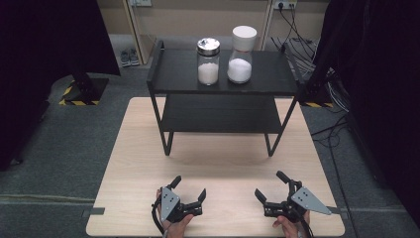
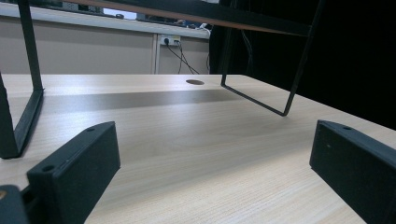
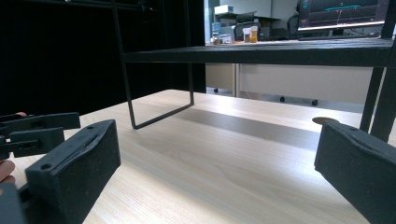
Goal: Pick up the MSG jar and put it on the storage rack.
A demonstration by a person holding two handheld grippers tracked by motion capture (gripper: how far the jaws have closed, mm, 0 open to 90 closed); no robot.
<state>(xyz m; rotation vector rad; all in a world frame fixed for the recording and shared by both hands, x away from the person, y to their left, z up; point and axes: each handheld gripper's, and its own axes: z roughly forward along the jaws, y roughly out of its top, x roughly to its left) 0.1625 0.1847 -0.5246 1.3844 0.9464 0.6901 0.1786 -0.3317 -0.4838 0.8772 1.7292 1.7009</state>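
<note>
A black two-tier metal shelf point(image 1: 173, 74) stands on the far half of the light wooden table point(image 1: 133, 153). On its top tier sit a glass jar with a silver lid point(image 1: 208, 62) and, to its right, a glass jar with a white lid point(image 1: 241, 54), both partly filled with white powder. My left gripper point(image 1: 188, 189) rests open near the table's front edge, left of centre. My right gripper point(image 1: 271, 184) rests open at the front right. Nothing lies between either pair of jaws. Close up, the left gripper point(image 2: 212, 154) and right gripper point(image 3: 217, 158) face the shelf legs point(image 2: 285, 109).
The shelf's lower tier point(image 1: 218, 114) is bare. Grey carpet point(image 1: 59, 144) surrounds the table. Cables point(image 1: 341, 124) trail on the floor at the right, and a pair of shoes point(image 1: 130, 57) lies at the back left. A small round hole point(image 2: 194, 82) marks the tabletop.
</note>
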